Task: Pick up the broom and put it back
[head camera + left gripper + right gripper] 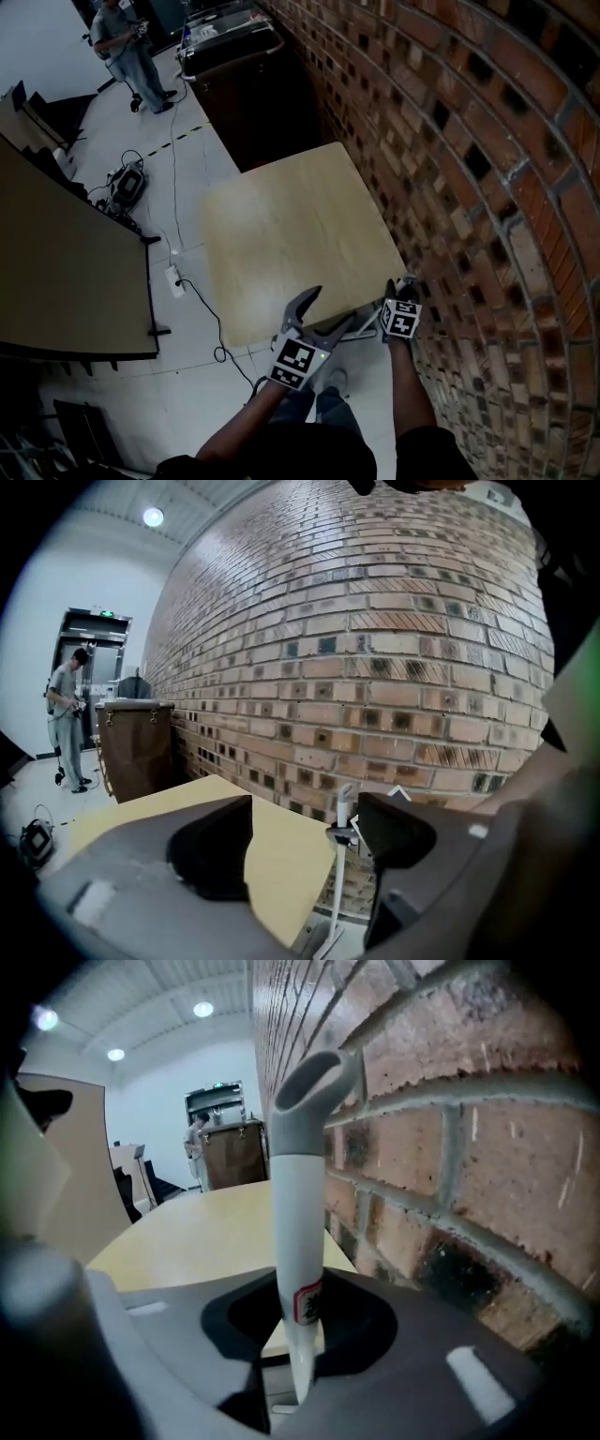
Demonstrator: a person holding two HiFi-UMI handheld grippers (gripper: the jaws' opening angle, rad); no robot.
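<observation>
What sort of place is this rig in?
Probably an indoor lab or workshop: brick wall, plain wooden table, cables and gear on the pale floor, a person standing further back.

Head view steeply downward, both tool views close, sharing table [281, 234]

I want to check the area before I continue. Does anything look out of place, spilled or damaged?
Nothing looks damaged or spilled. Only a power strip and its loose cable lie on the floor left of the table.
</observation>
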